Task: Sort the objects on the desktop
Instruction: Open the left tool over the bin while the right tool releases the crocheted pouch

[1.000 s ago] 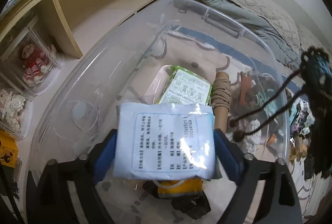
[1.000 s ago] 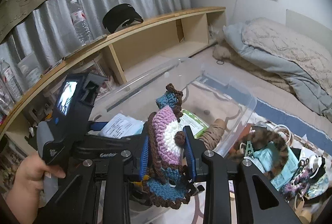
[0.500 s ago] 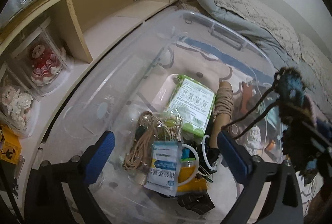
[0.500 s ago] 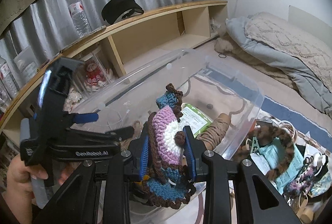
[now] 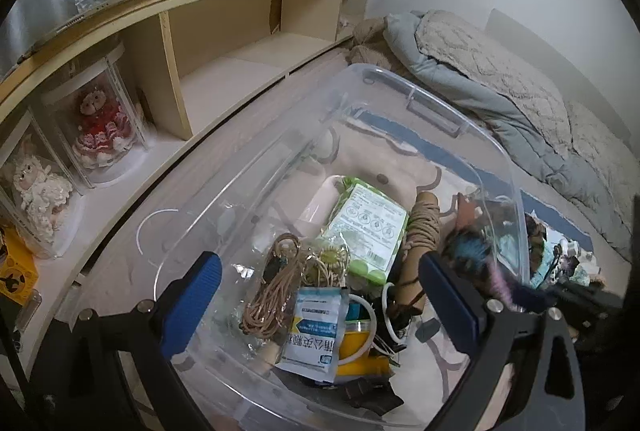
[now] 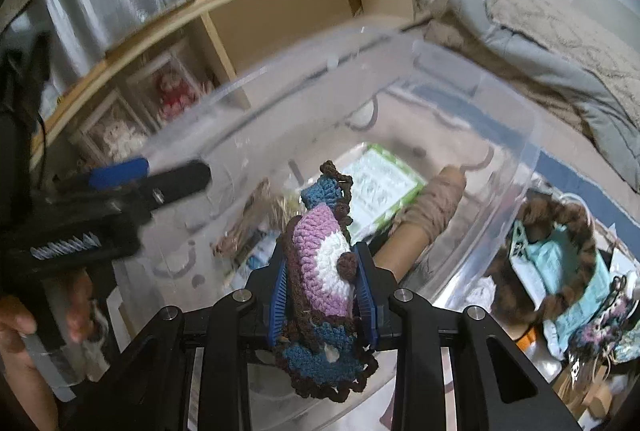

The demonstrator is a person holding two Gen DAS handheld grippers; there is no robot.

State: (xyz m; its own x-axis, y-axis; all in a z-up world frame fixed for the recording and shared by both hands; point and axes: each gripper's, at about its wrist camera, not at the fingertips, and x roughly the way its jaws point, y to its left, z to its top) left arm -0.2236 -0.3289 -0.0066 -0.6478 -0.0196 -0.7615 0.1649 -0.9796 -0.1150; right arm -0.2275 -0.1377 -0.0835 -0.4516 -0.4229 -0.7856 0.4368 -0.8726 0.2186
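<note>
My left gripper (image 5: 316,295) is open and empty above the near end of a clear plastic bin (image 5: 432,103). In the bin lie a white and blue packet (image 5: 316,331), a green wipes pack (image 5: 368,227), a twine spool (image 5: 420,231) and coiled cord (image 5: 272,291). My right gripper (image 6: 323,291) is shut on a crocheted purple, white and blue piece (image 6: 324,271) and holds it over the bin (image 6: 516,135). The crochet also shows at the right of the left wrist view (image 5: 472,251). The left gripper shows blurred in the right wrist view (image 6: 132,187).
A wooden shelf unit (image 5: 224,31) runs along the left with dolls in clear cases (image 5: 100,123). A pile of loose items (image 6: 560,263) lies right of the bin. Bedding (image 5: 500,79) lies at the back right.
My left gripper opened and dropped the white and blue packet into the bin, then pulled back. My right gripper moved left with the crochet piece, over the bin.
</note>
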